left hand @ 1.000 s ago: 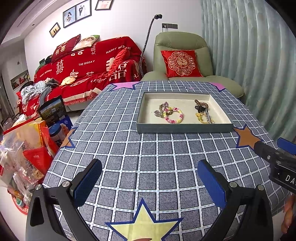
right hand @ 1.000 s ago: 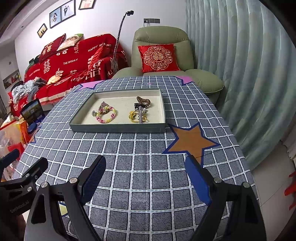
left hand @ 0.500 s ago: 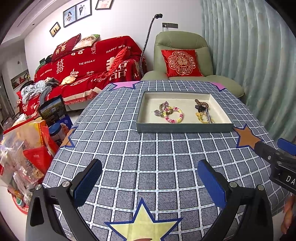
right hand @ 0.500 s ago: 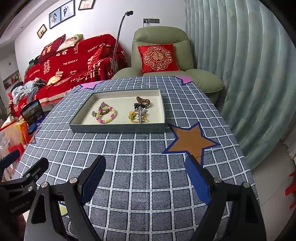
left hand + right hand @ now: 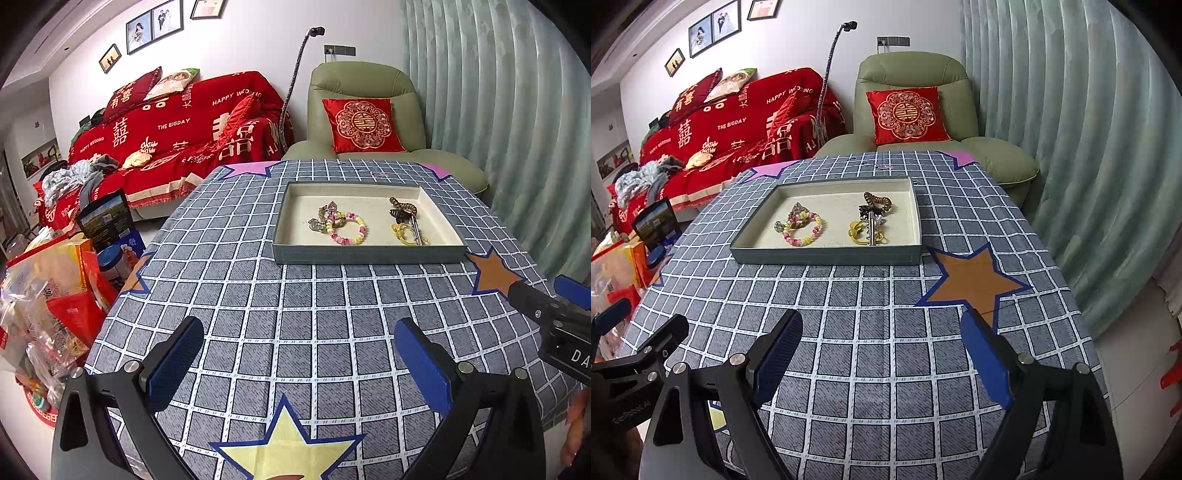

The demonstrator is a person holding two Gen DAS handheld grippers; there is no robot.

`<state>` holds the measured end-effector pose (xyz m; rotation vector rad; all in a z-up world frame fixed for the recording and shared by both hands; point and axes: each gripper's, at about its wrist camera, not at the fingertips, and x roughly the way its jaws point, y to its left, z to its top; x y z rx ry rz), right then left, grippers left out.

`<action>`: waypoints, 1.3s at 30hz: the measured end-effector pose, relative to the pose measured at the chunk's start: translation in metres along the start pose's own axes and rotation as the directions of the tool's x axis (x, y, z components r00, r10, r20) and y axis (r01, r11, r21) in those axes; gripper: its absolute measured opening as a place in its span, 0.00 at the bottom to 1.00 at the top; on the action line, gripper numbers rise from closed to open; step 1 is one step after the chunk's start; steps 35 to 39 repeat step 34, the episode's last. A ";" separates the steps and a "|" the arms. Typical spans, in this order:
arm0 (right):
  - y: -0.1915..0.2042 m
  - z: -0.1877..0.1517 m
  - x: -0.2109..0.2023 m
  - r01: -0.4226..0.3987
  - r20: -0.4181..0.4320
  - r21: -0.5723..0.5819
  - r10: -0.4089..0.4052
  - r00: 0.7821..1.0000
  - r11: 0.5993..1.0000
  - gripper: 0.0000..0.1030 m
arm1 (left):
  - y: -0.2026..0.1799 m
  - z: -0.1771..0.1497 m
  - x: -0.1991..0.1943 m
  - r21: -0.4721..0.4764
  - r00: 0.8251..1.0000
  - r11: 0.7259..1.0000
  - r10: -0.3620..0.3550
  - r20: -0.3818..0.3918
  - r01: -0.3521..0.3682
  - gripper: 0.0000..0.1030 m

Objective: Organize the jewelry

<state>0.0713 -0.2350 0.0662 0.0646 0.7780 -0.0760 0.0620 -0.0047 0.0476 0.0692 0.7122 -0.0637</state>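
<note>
A grey-green tray (image 5: 369,254) with a cream lining sits at the far middle of the table; it also shows in the right wrist view (image 5: 827,256). In it lie a pink and yellow bead bracelet (image 5: 351,230) (image 5: 805,230), a darker bead piece (image 5: 327,216), a brown coil hair tie (image 5: 402,205) (image 5: 877,201), a black clip (image 5: 399,214) and yellow hair ties with a metal pin (image 5: 408,234) (image 5: 866,232). My left gripper (image 5: 301,363) is open and empty near the table's front edge. My right gripper (image 5: 882,358) is open and empty, well short of the tray.
The table wears a grey checked cloth with stars (image 5: 975,280). A green armchair (image 5: 364,110) with a red cushion stands behind it, a red-covered sofa (image 5: 177,129) to the left, curtains (image 5: 1089,147) to the right. Bags and boxes (image 5: 55,295) lie on the floor at left.
</note>
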 end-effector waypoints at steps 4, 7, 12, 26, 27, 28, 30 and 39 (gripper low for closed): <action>0.000 0.000 0.000 -0.001 0.000 0.000 0.001 1.000 1.000 0.87 | 0.000 0.000 0.000 0.001 1.000 1.000 0.001 0.000 -0.001 1.00; 0.000 0.000 0.000 -0.001 0.001 -0.002 0.001 1.000 1.000 0.87 | 0.000 0.000 0.000 0.001 1.000 1.000 0.001 0.000 -0.001 1.00; 0.001 0.001 -0.001 -0.002 0.001 0.000 0.002 1.000 1.000 0.87 | 0.000 0.000 0.000 -0.001 1.000 1.000 0.003 0.001 -0.003 1.00; 0.001 0.001 -0.001 -0.003 0.001 0.000 0.003 1.000 1.000 0.87 | 0.001 0.001 -0.001 0.001 1.000 1.000 0.002 -0.001 -0.002 1.00; 0.001 0.001 -0.002 -0.004 0.002 -0.001 0.004 1.000 1.000 0.87 | 0.001 0.001 -0.001 -0.002 1.000 1.000 0.002 0.000 -0.002 1.00; 0.002 0.001 -0.003 -0.004 0.003 -0.002 0.004 1.000 1.000 0.87 | 0.001 0.001 -0.001 -0.006 1.000 1.000 0.001 0.001 -0.001 1.00; 0.003 0.002 -0.003 -0.004 0.002 -0.002 0.004 1.000 1.000 0.87 | 0.002 0.000 -0.001 -0.009 1.000 1.000 -0.006 0.005 0.006 1.00; 0.005 0.001 -0.003 -0.005 -0.001 -0.001 0.005 1.000 1.000 0.87 | 0.003 -0.001 -0.002 -0.007 1.000 1.000 -0.017 0.006 0.017 1.00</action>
